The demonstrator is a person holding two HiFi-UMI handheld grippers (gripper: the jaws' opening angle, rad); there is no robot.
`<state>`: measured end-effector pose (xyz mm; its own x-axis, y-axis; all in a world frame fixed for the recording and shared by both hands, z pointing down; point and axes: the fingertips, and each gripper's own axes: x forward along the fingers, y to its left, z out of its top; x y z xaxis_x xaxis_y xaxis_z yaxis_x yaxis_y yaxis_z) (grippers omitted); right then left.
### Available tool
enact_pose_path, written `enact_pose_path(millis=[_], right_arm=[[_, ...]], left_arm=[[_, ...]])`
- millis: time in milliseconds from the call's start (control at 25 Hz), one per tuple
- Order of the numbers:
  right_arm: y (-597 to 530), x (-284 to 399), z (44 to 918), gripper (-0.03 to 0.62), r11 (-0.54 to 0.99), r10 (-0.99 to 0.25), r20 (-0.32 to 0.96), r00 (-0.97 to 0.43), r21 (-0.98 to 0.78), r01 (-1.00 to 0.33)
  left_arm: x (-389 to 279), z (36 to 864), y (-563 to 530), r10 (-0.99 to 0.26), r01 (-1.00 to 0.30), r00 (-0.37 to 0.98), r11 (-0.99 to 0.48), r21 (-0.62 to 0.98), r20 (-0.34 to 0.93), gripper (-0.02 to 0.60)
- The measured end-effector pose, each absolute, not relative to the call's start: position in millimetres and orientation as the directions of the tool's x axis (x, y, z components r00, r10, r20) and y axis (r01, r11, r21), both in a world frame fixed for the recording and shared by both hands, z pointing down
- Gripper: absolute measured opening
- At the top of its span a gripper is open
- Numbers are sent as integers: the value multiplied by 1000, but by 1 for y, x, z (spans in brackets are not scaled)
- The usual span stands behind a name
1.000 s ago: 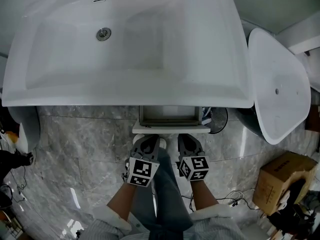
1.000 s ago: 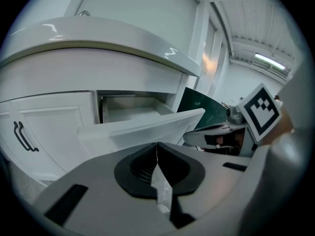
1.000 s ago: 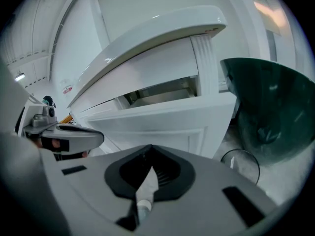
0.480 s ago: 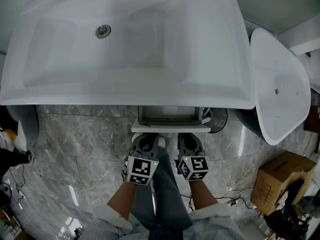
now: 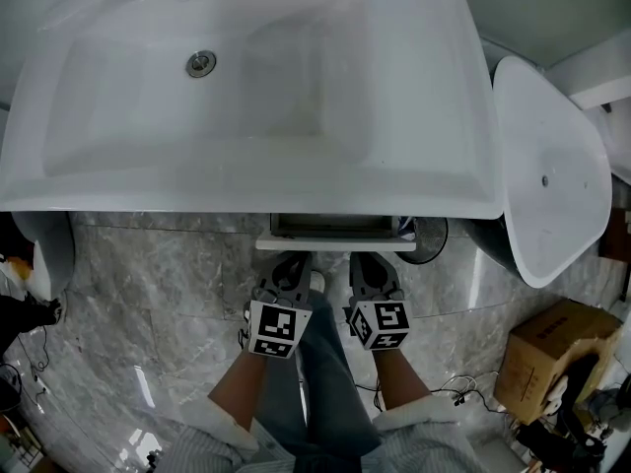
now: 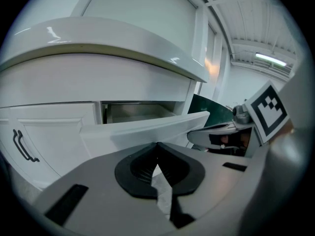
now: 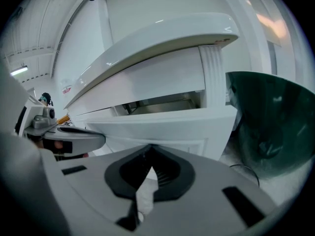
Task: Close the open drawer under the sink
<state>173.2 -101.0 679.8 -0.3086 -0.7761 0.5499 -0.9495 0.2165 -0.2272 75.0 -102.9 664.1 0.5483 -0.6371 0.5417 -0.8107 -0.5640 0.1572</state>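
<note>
The white drawer (image 5: pixel 335 243) under the white sink (image 5: pixel 256 87) stands a little way open; only a narrow strip of its inside shows past the sink's edge. My left gripper (image 5: pixel 290 264) and right gripper (image 5: pixel 366 264) sit side by side, both shut, tips against the drawer's front panel. In the left gripper view the drawer front (image 6: pixel 147 128) lies just beyond the closed left gripper (image 6: pixel 157 146), with the right gripper's body to the right. In the right gripper view the drawer front (image 7: pixel 167 124) fills the space ahead of the closed right gripper (image 7: pixel 150 150).
A white oval toilet lid (image 5: pixel 547 166) stands to the right, a dark round bin (image 5: pixel 435 235) beside the drawer, a cardboard box (image 5: pixel 552 353) at lower right. The cabinet door left of the drawer has a dark handle (image 6: pixel 22 145). My legs are directly below the grippers.
Both grippers have moved forward toward the sink, and the drawer has slid further in; less of its inside shows than a second ago.
</note>
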Motion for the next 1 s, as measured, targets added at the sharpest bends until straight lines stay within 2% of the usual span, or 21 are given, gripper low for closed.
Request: enact_pose_path(millis=[1000], right_arm=[[-155,173,676,9,285,-789,523,-323,-154,-946]], left_arm=[[75,659,-159,-668,-813,546,-569,125,506,15]])
